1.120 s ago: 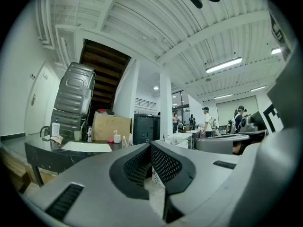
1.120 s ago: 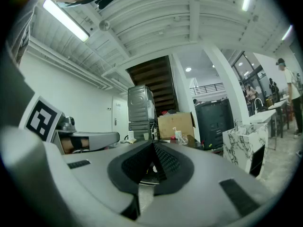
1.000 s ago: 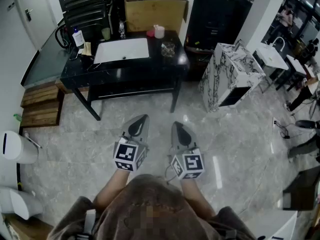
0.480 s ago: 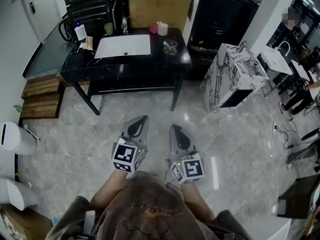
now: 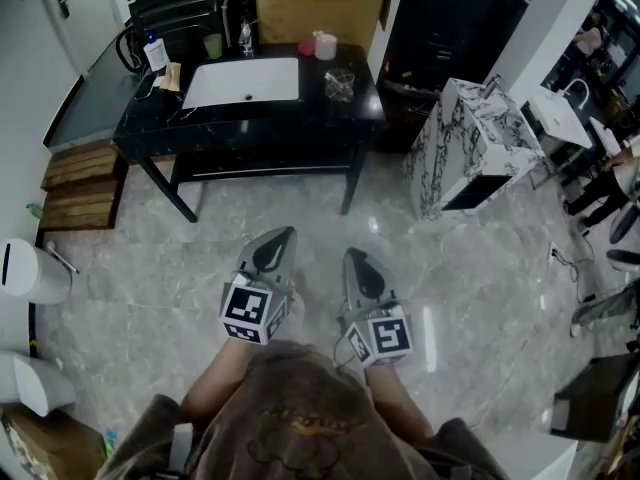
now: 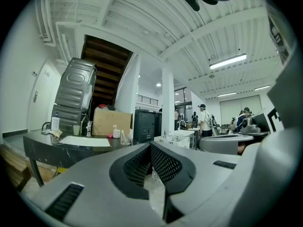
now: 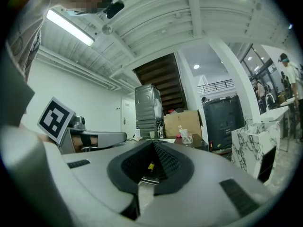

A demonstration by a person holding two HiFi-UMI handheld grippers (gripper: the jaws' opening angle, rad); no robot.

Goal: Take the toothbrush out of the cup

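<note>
Left gripper (image 5: 283,236) and right gripper (image 5: 353,255) hovering over glossy marble floor (image 5: 150,268).
I am seeing both sets of mesh-textured jaws pressing together, holding nothing.

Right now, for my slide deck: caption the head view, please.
Left claw and right claw, both shut and empty, held over grey marble floor short of black sink table.

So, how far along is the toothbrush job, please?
Done: nothing; the cup stands untouched on the black table. In hand: nothing; left gripper and right gripper are shut, empty, above the floor short of the table. Left: the whole approach, grip and lift-out.
</note>
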